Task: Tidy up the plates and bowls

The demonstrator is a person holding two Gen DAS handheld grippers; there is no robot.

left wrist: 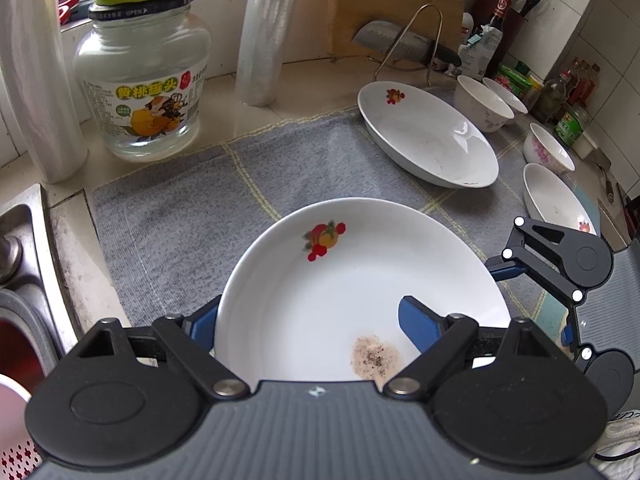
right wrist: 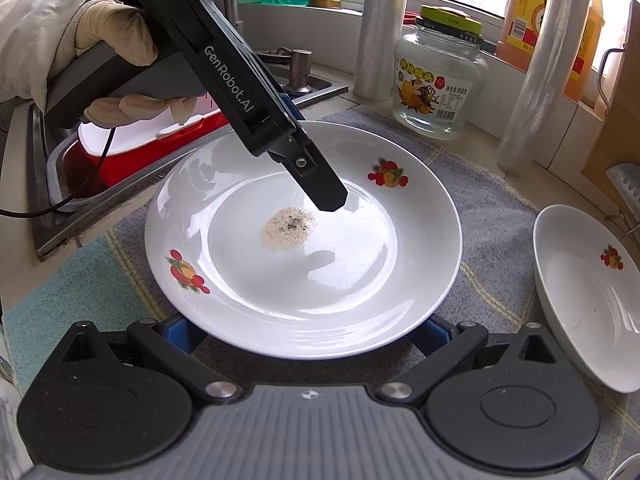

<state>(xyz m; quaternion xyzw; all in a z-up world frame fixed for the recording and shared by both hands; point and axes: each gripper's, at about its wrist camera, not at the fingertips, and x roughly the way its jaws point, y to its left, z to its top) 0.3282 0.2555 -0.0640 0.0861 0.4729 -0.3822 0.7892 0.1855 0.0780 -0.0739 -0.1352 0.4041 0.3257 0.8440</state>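
Observation:
A white deep plate [left wrist: 360, 280] [right wrist: 304, 264] with fruit prints and a brown speckled residue [right wrist: 290, 228] sits low over the grey mat [left wrist: 180, 216]. My left gripper [left wrist: 308, 316] is shut on its rim. One finger [right wrist: 320, 184] lies inside the plate and the other is hidden beneath it. My right gripper [right wrist: 306, 332] [left wrist: 536, 302] is open, its blue pads [right wrist: 180, 332] poking under the plate's near rim. A second matching plate [left wrist: 428, 136] [right wrist: 584, 292] and a third plate [left wrist: 556, 200] lie to the right, with white bowls [left wrist: 480, 104] and a flowered bowl [left wrist: 548, 150] behind.
A glass jar [left wrist: 140, 80] [right wrist: 438, 76] stands at the mat's far left corner between two white posts. The steel sink [left wrist: 24, 248] with a red basin [right wrist: 140, 136] borders the mat. A knife rack [left wrist: 408, 44], a cutting board and bottles line the back wall. A gloved hand [right wrist: 108, 24] holds the left gripper.

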